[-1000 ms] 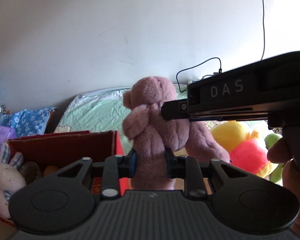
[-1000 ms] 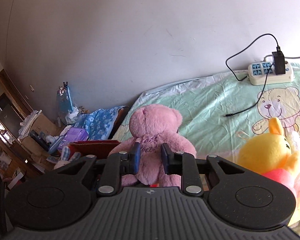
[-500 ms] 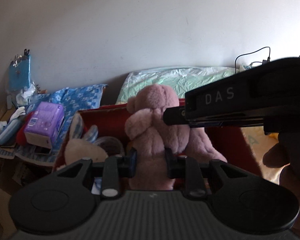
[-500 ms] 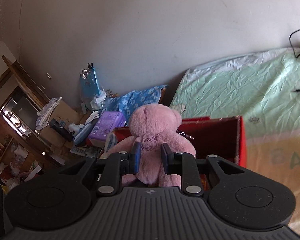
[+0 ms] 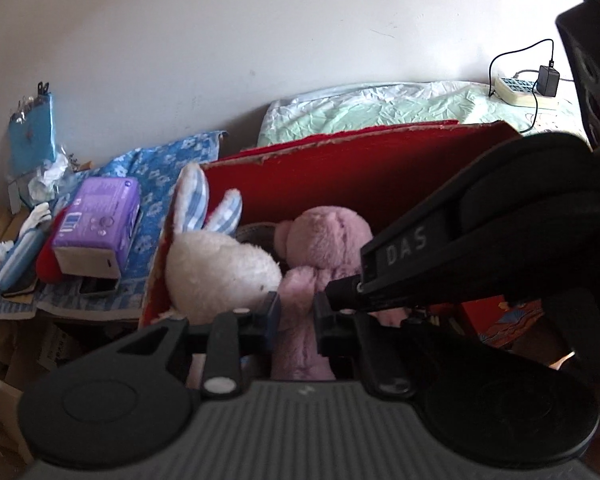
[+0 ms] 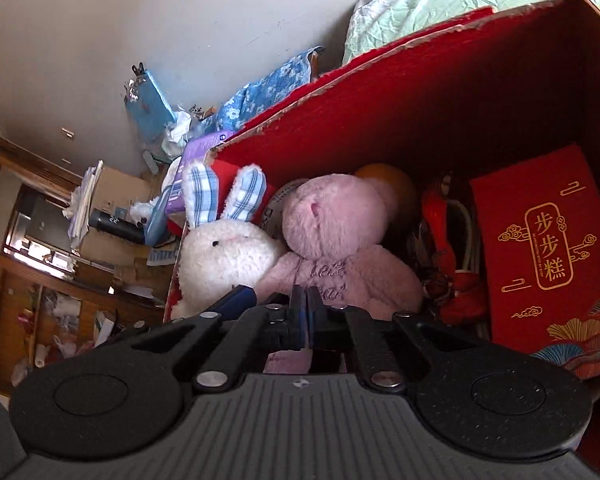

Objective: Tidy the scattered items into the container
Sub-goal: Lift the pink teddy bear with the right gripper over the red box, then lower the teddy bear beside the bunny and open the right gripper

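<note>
Both grippers reached into the red box (image 6: 440, 92): the left gripper (image 5: 296, 316) pinched the pink bear (image 5: 324, 248), which sat inside beside a white rabbit (image 5: 216, 268), while the right gripper (image 6: 304, 312) had its fingers pressed together, holding nothing visible. Only the right view showed a red packet (image 6: 540, 248) in the box; only the left view showed a power strip (image 5: 524, 90) on the green bed sheet (image 5: 380, 104).

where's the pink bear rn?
In the red box, left half in both wrist views: pink bear leans against the white bunny, left gripper clamped on it.
</note>
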Available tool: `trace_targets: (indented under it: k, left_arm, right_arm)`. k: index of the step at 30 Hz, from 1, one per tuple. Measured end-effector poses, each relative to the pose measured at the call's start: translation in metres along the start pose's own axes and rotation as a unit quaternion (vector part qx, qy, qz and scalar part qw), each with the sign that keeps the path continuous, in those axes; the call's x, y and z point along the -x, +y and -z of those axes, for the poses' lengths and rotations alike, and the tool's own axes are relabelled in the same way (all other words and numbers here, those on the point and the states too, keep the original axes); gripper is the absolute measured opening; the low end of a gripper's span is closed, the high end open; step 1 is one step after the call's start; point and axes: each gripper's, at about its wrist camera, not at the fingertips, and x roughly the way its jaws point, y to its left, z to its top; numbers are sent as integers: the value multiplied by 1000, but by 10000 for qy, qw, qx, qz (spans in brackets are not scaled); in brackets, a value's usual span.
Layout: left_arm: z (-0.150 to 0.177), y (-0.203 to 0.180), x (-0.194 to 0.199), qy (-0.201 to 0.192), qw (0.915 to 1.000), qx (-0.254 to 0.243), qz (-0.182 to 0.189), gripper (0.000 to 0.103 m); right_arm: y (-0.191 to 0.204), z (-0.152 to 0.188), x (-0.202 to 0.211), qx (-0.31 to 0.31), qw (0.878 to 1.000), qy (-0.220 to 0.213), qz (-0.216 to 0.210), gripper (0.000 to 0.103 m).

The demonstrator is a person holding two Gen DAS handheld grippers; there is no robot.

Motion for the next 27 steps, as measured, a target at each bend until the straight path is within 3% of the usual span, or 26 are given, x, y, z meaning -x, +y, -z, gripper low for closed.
trace_targets:
  k: [4, 6, 7, 15, 18, 20, 27]
  left_arm:
    - [5, 10, -6, 166, 9996, 159, 190, 7]
    - [6, 12, -11, 285, 9990, 231, 252, 15]
    - [7, 13, -13, 345, 9986, 297, 279, 24]
    - [0, 13, -16, 575, 9965, 547, 261, 35]
    - [-2, 11, -14, 637, 9958, 609, 238, 44]
    - [-5, 10, -12, 649, 9954, 663, 242, 56]
    - [-13, -7, 5, 460, 9974, 563, 3, 71]
  right_arm:
    - [1, 3, 1, -83, 9999, 59, -6, 5]
    - [2, 5, 0, -98, 9999, 79, 52, 6]
    - [5, 5, 1, -39, 9999, 12, 98, 9]
    - [22, 9, 36, 540, 9930, -769, 717, 21]
    - [22, 10, 47, 593, 9892, -942, 959, 23]
    - [21, 10, 51, 614, 9868, -1017, 1099, 24]
    - [23, 10, 59, 734, 9805, -1161, 1407, 25]
